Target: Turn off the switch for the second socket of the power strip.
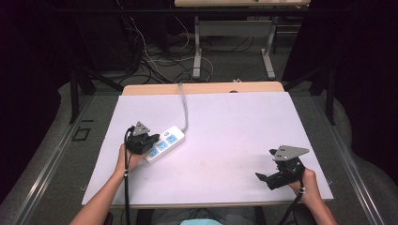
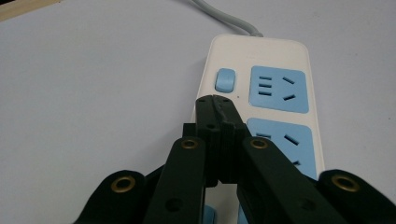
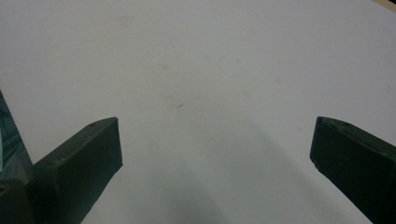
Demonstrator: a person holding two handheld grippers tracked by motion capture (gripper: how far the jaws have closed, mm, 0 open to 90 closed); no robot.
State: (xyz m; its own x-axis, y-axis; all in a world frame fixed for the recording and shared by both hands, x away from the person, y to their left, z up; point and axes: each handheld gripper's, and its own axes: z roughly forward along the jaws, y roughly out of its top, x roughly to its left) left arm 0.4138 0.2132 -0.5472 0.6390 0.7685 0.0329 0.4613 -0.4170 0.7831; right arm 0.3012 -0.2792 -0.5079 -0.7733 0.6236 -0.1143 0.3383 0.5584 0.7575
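A white power strip (image 1: 165, 142) with blue sockets lies on the left half of the white table top (image 1: 225, 122), and its grey cable (image 1: 184, 105) runs off the far edge. My left gripper (image 1: 156, 138) is over the strip with its jaws shut and nothing between them. In the left gripper view its tips (image 2: 215, 100) sit over the strip (image 2: 261, 56), just short of the blue switch (image 2: 225, 80). My right gripper (image 1: 266, 164) is near the front right corner, open and empty, with bare table between its jaws (image 3: 215, 140).
The wooden far edge of the table (image 1: 202, 87) shows beyond the white top. Behind it are the legs of another desk (image 1: 197, 47) and loose cables on the floor. A person's forearms enter from the bottom.
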